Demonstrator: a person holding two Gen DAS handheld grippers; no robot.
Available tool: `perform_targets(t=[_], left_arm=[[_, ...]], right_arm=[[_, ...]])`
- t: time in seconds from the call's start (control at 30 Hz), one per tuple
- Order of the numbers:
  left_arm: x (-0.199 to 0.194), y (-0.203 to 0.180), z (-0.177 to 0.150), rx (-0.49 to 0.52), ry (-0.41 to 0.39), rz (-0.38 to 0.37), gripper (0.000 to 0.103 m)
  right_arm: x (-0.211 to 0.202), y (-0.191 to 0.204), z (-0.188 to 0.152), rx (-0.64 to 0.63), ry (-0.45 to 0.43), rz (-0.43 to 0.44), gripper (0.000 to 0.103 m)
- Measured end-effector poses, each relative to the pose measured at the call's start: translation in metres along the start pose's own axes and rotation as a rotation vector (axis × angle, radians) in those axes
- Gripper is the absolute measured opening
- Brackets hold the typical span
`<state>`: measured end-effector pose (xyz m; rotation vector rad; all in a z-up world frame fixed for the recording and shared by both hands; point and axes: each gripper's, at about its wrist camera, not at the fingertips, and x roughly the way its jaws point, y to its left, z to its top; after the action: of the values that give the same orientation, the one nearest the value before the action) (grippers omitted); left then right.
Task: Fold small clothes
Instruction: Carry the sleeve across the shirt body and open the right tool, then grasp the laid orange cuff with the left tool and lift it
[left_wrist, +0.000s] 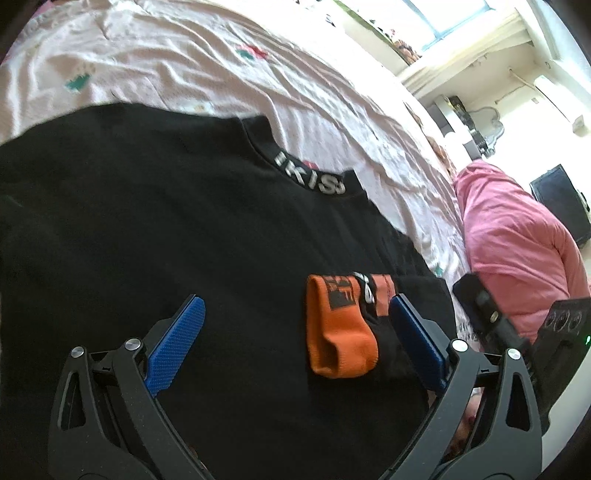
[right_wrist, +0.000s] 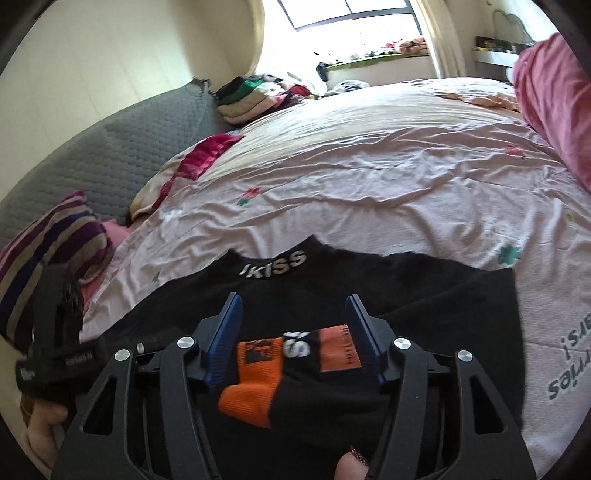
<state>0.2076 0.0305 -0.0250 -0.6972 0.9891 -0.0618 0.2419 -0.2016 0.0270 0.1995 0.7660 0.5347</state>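
I see my left claw (left_wrist: 295, 321) spread wide over a black shirt (left_wrist: 147, 229) that lies flat on the bed (left_wrist: 221, 74). Nothing is between its blue pads (left_wrist: 177, 343); the orange and black sock (left_wrist: 340, 332) lies on the shirt just inside the right-hand pad, and I cannot tell if it touches this pad. The collar with white letters (left_wrist: 310, 173) is ahead of the claw, further up the bed.

My right claw (right_wrist: 293, 339) is half spread. The same sock (right_wrist: 258, 373) lies between its two pads, on the black shirt (right_wrist: 424, 295), but the pads do not press on it: a gap shows on the right side, and the left pad (right_wrist: 221, 343) is very near the orange part. The collar (right_wrist: 273, 262) is just ahead of the claw tips.

To the left of the right claw I see the other claw's body (right_wrist: 55, 332). Beyond the shirt, the pink floral sheet (right_wrist: 369, 166) stretches far, with a pile of folded clothes (right_wrist: 258, 92) at the far end.
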Motion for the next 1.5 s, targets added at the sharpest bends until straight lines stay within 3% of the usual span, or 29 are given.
perform_targets(t=[0.03, 0.13, 0.47, 0.5, 0.53, 0.63, 0.93, 1.1, 1.5], left_arm=[[0.003, -0.002, -0.002, 0.005, 0.006, -0.008, 0.076], [0.016, -0.01, -0.007, 0.028, 0.035, -0.018, 0.06], [0.051, -0.039, -0.015, 0.067, 0.079, -0.005, 0.054], [0.054, -0.042, -0.015, 0.074, 0.077, 0.01, 0.046], [0.057, -0.045, -0.015, 0.083, 0.071, 0.023, 0.031], [0.061, -0.05, -0.014, 0.104, 0.056, 0.052, 0.009], [-0.009, -0.064, 0.004, 0.161, -0.135, 0.016, 0.007], [-0.047, -0.064, 0.01, 0.174, -0.222, 0.011, 0.007], [-0.078, -0.04, 0.009, 0.139, -0.257, 0.037, 0.007]], right_arm=[[-0.002, -0.003, 0.001, 0.002, -0.003, -0.015, 0.057], [-0.013, -0.018, 0.005, 0.019, -0.02, -0.062, 0.058], [-0.043, -0.061, 0.002, 0.093, -0.061, -0.108, 0.062], [-0.047, -0.065, 0.0, 0.104, -0.064, -0.109, 0.062], [-0.049, -0.069, -0.003, 0.113, -0.061, -0.116, 0.062], [-0.052, -0.077, -0.005, 0.122, -0.051, -0.13, 0.062], [-0.054, -0.094, -0.004, 0.181, -0.049, -0.143, 0.062], [-0.053, -0.086, -0.005, 0.151, -0.048, -0.14, 0.062], [-0.037, -0.069, -0.009, 0.082, -0.015, -0.154, 0.062]])
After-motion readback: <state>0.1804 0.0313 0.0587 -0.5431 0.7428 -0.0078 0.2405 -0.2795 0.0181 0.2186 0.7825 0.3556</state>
